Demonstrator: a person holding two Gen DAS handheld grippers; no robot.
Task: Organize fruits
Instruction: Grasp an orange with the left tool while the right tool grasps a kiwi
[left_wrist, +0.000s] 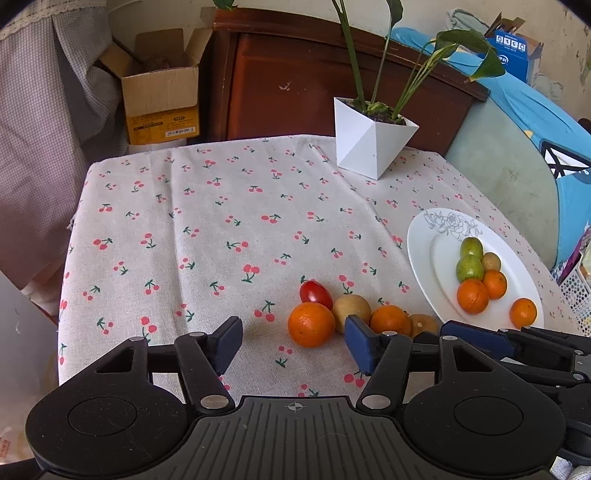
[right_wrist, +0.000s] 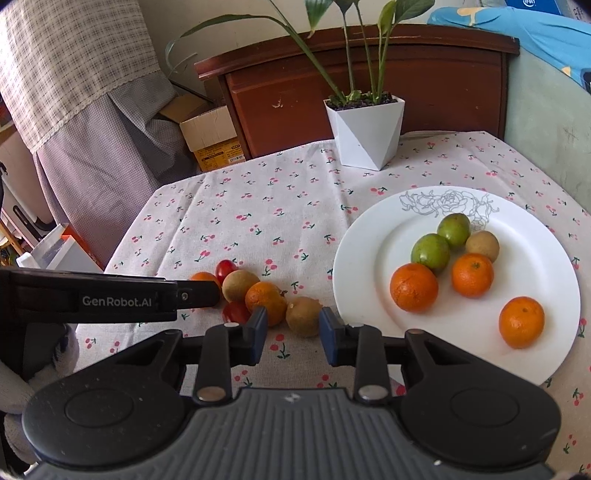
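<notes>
cherry-print tablecloth (left_wrist: 229, 206), white planter (left_wrist: 369, 147), wooden cabinet (left_wrist: 295, 81)

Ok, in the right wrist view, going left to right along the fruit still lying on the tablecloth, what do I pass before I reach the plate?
Orange half hidden by the left gripper → round brown fruit → orange → brown fruit between the right gripper's fingers → white plate. The two red tomatoes overlap the others, so they are left out.

This is a lived-in home: a desk under a cherry-print cloth (left_wrist: 221, 221), a potted plant in a white faceted pot (left_wrist: 369, 147), a dark wooden cabinet (left_wrist: 295, 85) behind, checked fabric (right_wrist: 74, 74) hanging at left, an open cardboard box (left_wrist: 162, 96), blue bedding (left_wrist: 535, 110) at right.
</notes>
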